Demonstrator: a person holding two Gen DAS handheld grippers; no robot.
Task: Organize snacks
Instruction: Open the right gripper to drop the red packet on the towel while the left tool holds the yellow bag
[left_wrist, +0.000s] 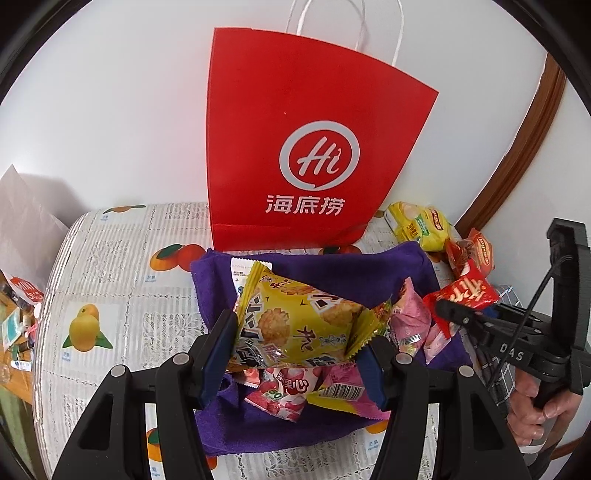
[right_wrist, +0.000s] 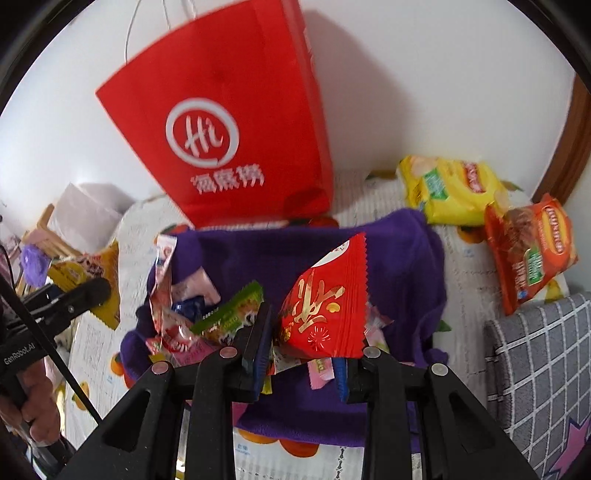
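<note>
Left hand-held gripper (left_wrist: 295, 354) is clamped on a yellow snack packet (left_wrist: 295, 321), its blue pads (left_wrist: 216, 354) pressing the packet's two ends, with the packet lifted clear above the purple cloth (left_wrist: 332, 269). Right hand-held gripper (right_wrist: 303, 354) is likewise closed on a red snack packet (right_wrist: 325, 310), gripped at its lower edge and standing upright above the same cloth. Beneath both lies a loose heap of pink, green and red packets (right_wrist: 184, 325) on the cloth, which is spread on the bench (left_wrist: 122, 295) with its fruit-print cover. A red paper bag (left_wrist: 295, 147) stands upright at the far edge of the bench, touching the cloth's far side; its mouth is not visible from either view. Two larger packs, a yellow chip pack (right_wrist: 450, 188) and an orange chip pack (right_wrist: 528, 251), lie toward the far right corner. Judgement: the step in hand is carrying both packets to the bag; raise each well above the rim before release, one at a time, keeping the grip light to avoid crushing contents.
</note>
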